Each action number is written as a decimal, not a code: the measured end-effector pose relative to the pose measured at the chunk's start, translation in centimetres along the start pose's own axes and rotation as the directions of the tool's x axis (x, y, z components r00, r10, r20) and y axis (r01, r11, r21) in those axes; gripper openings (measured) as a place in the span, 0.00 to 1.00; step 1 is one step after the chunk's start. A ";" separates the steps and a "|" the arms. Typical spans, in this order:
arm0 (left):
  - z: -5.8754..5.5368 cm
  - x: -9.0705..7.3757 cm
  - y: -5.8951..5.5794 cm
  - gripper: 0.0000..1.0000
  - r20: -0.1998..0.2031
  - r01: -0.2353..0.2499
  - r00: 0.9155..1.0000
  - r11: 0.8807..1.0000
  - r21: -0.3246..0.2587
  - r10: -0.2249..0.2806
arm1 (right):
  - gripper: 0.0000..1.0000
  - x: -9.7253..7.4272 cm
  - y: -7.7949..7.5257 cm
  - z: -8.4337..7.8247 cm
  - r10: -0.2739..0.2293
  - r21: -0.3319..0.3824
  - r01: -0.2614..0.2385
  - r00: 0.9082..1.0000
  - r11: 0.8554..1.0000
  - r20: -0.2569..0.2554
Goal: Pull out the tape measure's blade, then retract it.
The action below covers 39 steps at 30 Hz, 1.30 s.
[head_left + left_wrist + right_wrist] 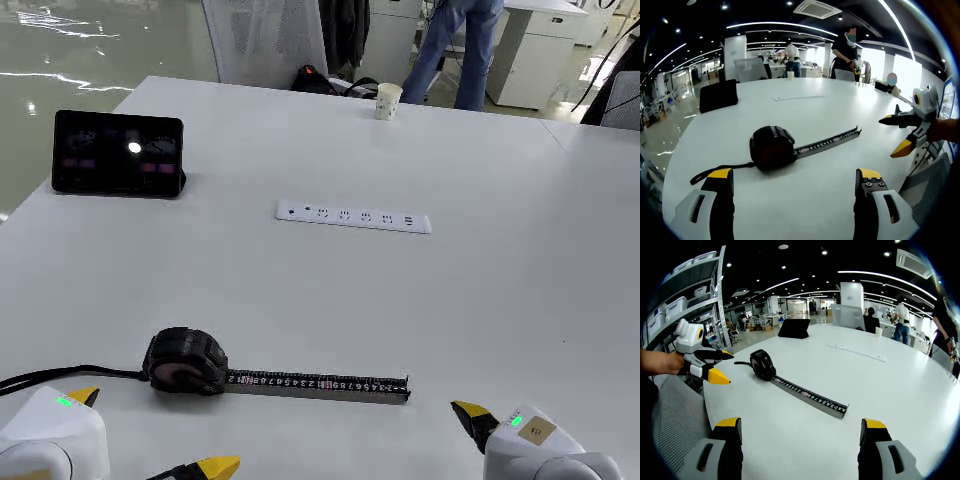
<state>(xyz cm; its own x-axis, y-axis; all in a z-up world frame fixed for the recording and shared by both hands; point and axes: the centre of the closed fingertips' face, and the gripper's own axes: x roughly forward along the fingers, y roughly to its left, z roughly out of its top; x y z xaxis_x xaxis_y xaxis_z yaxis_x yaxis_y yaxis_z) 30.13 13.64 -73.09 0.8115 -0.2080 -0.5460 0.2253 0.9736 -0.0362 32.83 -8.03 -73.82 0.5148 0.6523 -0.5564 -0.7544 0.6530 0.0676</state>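
Note:
A black tape measure [186,361] lies on the white table [330,290], its dark blade [320,385] pulled out to the right and resting flat. A black wrist strap [60,377] trails left from the case. The same tape measure [772,146] and blade [829,142] show in the left gripper view, and the case [762,364] with its blade [810,396] in the right gripper view. My left gripper [150,435] hovers open just in front of the case. My right gripper [478,422] is open, right of the blade's tip. Neither touches the tape.
A white power strip [352,216] lies mid-table. A dark tablet [118,152] stands at the back left and a paper cup [387,100] at the far edge. A person [460,45] stands beyond the table, near cabinets.

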 end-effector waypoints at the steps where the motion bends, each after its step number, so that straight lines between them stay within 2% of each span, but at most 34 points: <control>1: 0.0 0.0 -0.1 0.99 0.000 0.004 1.000 1.000 0.001 -0.004 | 0.99 0.0 0.0 0.0 -0.001 0.003 0.001 1.000 1.000 0.001; 7: 0.3 0.0 -0.1 0.99 0.010 -0.010 1.000 1.000 0.007 0.010 | 0.99 0.0 0.0 0.4 -0.001 0.015 0.000 1.000 1.000 0.023; 15: 0.4 0.3 -0.1 0.99 0.008 -0.020 1.000 1.000 -0.010 0.020 | 0.99 0.2 0.1 0.1 0.010 -0.002 -0.010 1.000 1.000 0.005; 22: 0.8 0.7 0.2 0.99 0.014 -0.051 0.999 0.998 -0.024 0.051 | 0.99 0.4 0.0 0.0 0.020 -0.007 -0.020 1.000 1.000 -0.002; 29: 1.0 1.1 0.7 0.99 0.009 -0.078 0.997 0.996 -0.035 0.079 | 0.99 0.8 -0.5 0.5 0.038 -0.019 -0.038 0.999 0.999 0.008; 39: 1.0 2.0 1.2 0.99 -0.005 -0.109 0.994 0.992 -0.062 0.109 | 0.95 1.5 -0.8 0.3 0.094 -0.053 -0.095 0.995 0.994 -0.024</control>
<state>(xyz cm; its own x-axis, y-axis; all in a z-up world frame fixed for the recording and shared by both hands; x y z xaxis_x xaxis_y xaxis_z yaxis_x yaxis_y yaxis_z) 32.54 14.25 -73.39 0.8284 -0.1004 -0.5511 0.1019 0.9944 -0.0280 34.35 -7.48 -74.48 0.4312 0.7014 -0.5675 -0.8204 0.5666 0.0768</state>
